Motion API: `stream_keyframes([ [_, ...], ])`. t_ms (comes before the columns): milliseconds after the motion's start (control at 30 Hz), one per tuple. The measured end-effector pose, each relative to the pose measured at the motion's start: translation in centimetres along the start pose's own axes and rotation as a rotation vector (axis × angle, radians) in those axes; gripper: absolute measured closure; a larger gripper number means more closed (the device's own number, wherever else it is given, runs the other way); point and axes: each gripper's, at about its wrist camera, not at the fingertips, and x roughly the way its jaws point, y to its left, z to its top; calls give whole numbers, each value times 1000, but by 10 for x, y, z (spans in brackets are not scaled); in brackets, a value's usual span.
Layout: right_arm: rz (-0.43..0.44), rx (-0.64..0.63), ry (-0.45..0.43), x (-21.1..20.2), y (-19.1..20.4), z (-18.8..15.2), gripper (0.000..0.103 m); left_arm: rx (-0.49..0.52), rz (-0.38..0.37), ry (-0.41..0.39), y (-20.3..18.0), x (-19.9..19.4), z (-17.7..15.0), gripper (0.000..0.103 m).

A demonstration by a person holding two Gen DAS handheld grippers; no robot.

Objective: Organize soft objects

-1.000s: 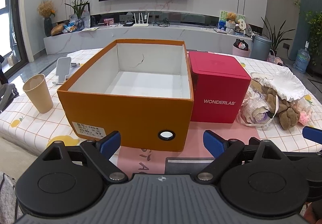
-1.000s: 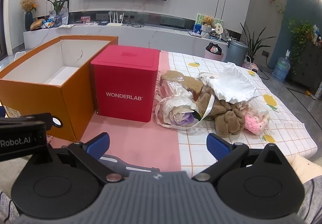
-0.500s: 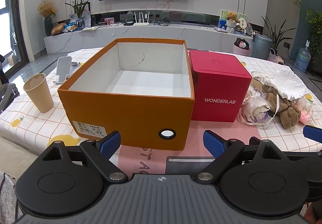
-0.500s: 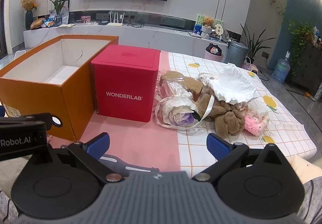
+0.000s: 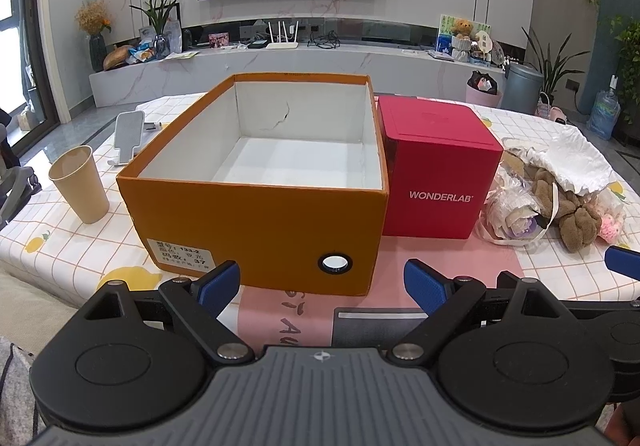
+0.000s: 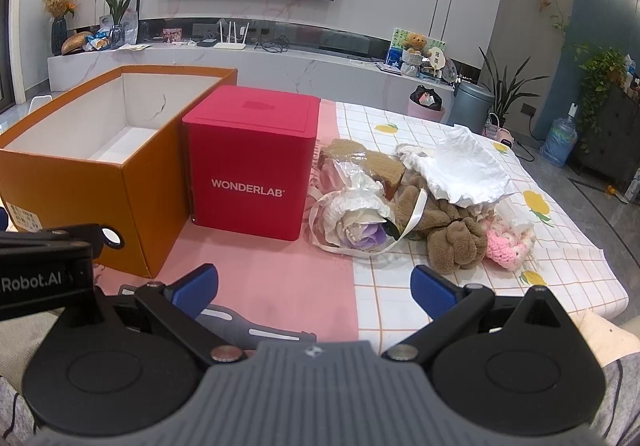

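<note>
An open orange box (image 5: 256, 213) (image 6: 80, 181) with a white empty inside stands on the table. A red WONDERLAB box (image 5: 436, 169) (image 6: 250, 161) stands against its right side. Right of that lies a heap of soft things: a wrapped flower bundle (image 6: 356, 221) (image 5: 516, 213), a brown plush (image 6: 452, 234) (image 5: 576, 221), a white cloth (image 6: 464, 169) (image 5: 572, 161) and a pink knit piece (image 6: 506, 246). My left gripper (image 5: 322, 280) is open and empty at the orange box's near side. My right gripper (image 6: 314, 284) is open and empty, short of the heap.
A paper cup (image 5: 80, 183) and a white phone stand (image 5: 128, 137) sit left of the orange box. The table's checked cloth (image 6: 560, 258) ends at the right edge. A pink mat (image 6: 272, 270) lies under the boxes.
Both grippers stay open; the views have shifted only slightly. Nothing on the table has moved.
</note>
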Motion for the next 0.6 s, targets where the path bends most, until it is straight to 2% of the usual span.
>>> stream_keyframes([
  [600,-6,-14,4,2,3,-1,3,12,16,7,-3,0,0,0],
])
